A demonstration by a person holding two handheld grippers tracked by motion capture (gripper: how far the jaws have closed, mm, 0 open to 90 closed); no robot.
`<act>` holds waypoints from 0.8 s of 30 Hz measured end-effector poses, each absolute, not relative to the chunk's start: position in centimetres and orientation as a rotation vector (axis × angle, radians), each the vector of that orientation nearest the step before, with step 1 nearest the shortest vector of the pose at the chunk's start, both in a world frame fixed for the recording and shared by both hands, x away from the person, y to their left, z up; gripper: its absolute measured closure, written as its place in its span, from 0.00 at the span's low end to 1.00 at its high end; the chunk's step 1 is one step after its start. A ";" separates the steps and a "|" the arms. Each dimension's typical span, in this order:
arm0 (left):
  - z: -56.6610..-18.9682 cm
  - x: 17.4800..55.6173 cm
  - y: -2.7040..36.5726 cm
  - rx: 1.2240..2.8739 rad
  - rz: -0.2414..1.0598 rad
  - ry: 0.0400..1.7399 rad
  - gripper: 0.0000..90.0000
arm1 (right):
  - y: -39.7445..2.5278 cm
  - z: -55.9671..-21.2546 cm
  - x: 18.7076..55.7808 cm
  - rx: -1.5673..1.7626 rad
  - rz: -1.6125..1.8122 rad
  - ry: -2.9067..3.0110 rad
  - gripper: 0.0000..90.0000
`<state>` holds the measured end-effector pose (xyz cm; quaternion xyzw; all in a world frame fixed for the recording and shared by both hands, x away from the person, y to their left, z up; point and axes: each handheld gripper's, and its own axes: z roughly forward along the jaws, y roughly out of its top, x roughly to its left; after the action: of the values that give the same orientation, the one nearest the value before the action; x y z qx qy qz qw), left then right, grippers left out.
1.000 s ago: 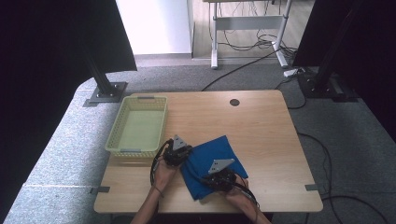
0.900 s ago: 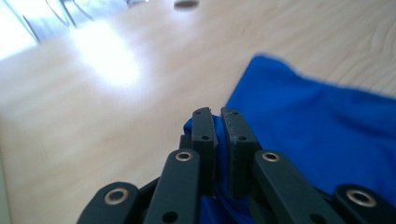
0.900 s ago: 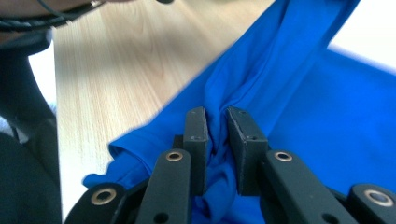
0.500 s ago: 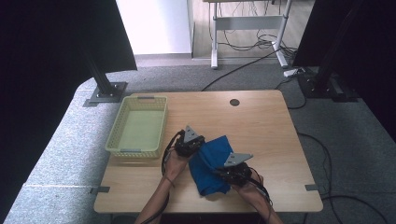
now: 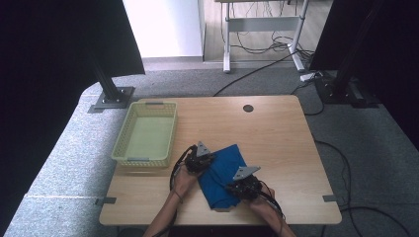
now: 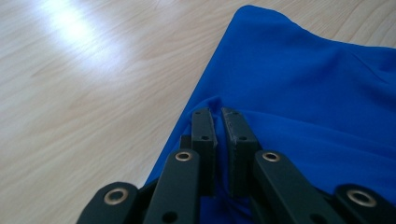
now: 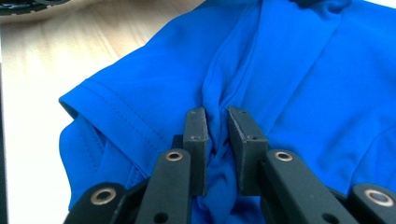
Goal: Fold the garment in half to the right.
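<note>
1. A pale yellow-green basket (image 5: pixel 146 134) stands on the left part of the wooden desk (image 5: pixel 276 133), its long sides running away from the person; its near rim lies just left of the left tool
2. The left tool (image 5: pixel 203 159) sits at the left edge of the blue shirt (image 5: pixel 223 174), with a grey three-cornered plate on top and a black cable looping back toward the person's left hand (image 5: pixel 184 177)
3. In the left gripper view, the left tool (image 6: pixel 218 116) has its jaws nearly together, clenched on a thin fold at the edge of the blue shirt (image 6: pixel 303 102); bare desk (image 6: pixel 84 84) lies to the left of that edge
4. The blue shirt lies crumpled on the near middle of the desk, between the two tools and well apart from the round dark hole (image 5: pixel 248 108) near the far edge
5. The right tool (image 5: pixel 241 186) rests on the near right part of the shirt, held by the person's right hand (image 5: pixel 261 197)
6. In the right gripper view, the right tool (image 7: pixel 217 116) is grasping a bunched ridge of the blue shirt (image 7: pixel 299 79) between its jaws; a stitched sleeve hem (image 7: pixel 116 112) shows to the left of the jaws
</note>
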<state>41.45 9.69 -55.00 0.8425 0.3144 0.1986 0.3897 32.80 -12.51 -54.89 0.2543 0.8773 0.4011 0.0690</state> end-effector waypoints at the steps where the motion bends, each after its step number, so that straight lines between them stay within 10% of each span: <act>1: -55.0 41.3 10.0 2.141 0.505 0.803 0.93 | -12.1 -54.9 32.7 0.751 1.212 2.648 0.86; 24: -50.5 40.7 10.7 2.016 0.593 0.785 0.93 | -10.5 -51.6 31.7 0.632 1.357 2.589 0.86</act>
<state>40.66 10.75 -50.46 0.8096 0.3152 0.2380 0.4342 31.67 -10.50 -51.58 0.2108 0.8633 0.4523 0.0753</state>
